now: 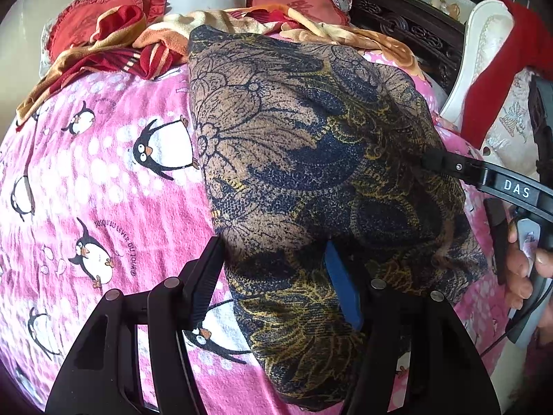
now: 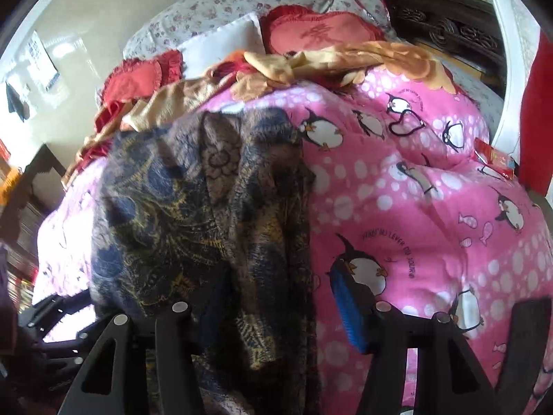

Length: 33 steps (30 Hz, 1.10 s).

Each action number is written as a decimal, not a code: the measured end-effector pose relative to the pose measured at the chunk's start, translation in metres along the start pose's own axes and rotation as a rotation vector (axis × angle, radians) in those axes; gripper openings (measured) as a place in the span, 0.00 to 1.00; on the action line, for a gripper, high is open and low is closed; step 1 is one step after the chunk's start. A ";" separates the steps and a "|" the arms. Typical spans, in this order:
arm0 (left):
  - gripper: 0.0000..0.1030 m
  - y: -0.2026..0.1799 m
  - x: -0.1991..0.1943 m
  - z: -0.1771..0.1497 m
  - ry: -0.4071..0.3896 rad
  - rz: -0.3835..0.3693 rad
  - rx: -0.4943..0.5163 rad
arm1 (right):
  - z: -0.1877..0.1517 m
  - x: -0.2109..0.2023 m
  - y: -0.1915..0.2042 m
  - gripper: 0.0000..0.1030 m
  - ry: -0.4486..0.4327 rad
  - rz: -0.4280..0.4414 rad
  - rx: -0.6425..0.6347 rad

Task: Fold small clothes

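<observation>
Patterned garment [image 1: 304, 159] — dark blue, brown and mustard with big flower outlines — lies spread on the bed's pink penguin quilt [image 1: 103, 180], running from near the heap of red and orange blankets [image 1: 114, 41] at the head end down toward the near edge. The left hand-held gripper [image 1: 276, 283] points steeply down at its near end; its jaws stand apart, the blue-padded finger [image 1: 342, 287] lying on the cloth and the black finger on the quilt beside the garment's edge, so nothing is pinched. The right hand-held gripper [image 2: 280, 297] tilts down over the garment's far side, released too — the cloth sits loosely between its spread fingers. A person's hand [image 1: 525, 269] grips its handle.
</observation>
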<state>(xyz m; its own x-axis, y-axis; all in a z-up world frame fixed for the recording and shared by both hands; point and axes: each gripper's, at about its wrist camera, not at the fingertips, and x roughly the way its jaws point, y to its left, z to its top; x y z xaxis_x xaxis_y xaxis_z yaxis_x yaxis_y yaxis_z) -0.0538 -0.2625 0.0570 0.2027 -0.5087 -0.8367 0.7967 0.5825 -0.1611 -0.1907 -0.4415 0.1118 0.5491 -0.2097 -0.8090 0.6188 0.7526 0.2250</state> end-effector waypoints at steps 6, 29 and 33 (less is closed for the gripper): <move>0.59 0.005 0.002 0.001 0.012 -0.018 -0.019 | -0.003 -0.008 -0.008 0.64 -0.025 0.057 0.029; 0.74 0.046 0.020 0.026 0.011 -0.273 -0.215 | 0.001 0.027 -0.010 0.84 -0.014 0.220 0.000; 0.79 0.040 0.026 0.026 0.017 -0.274 -0.195 | 0.001 0.037 -0.013 0.82 0.002 0.273 0.033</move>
<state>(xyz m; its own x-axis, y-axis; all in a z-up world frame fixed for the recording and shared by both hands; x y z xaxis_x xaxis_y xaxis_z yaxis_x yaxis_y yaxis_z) -0.0023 -0.2686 0.0423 -0.0145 -0.6538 -0.7566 0.6960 0.5366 -0.4771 -0.1778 -0.4596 0.0799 0.6970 -0.0007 -0.7170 0.4659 0.7606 0.4521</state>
